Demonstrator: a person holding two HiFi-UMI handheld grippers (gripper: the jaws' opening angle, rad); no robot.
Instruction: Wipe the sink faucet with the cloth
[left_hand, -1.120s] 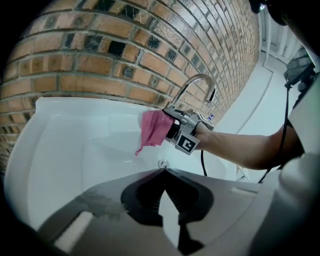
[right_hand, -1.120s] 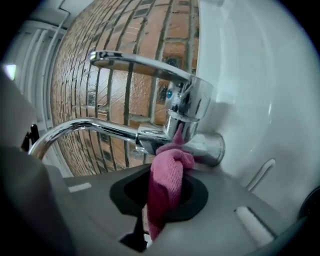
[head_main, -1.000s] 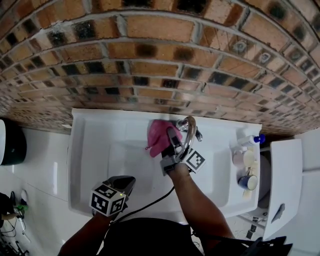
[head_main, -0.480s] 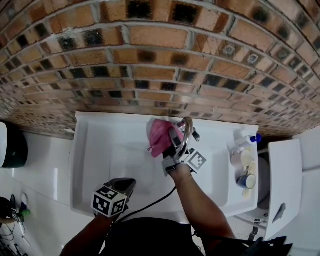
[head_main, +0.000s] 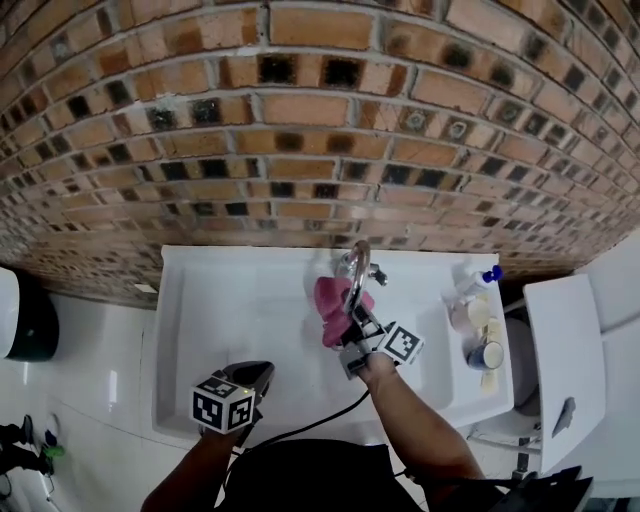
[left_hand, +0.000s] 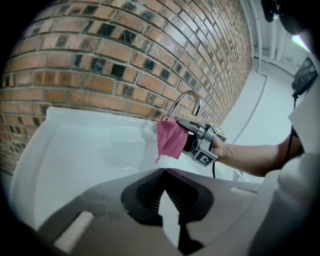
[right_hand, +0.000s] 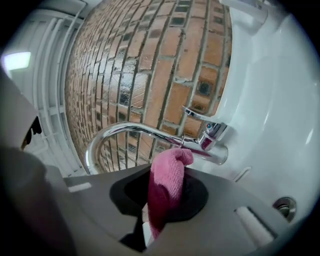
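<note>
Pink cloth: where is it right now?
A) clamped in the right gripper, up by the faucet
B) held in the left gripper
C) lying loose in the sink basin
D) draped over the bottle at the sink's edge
A: the right gripper view shows the pink cloth pinched between the jaws of the right gripper, close under the faucet; the left gripper is shut on nothing.

One faucet (head_main: 355, 262), one cloth (head_main: 335, 300), two hand-held grippers (head_main: 258, 372) (head_main: 352, 318)
</note>
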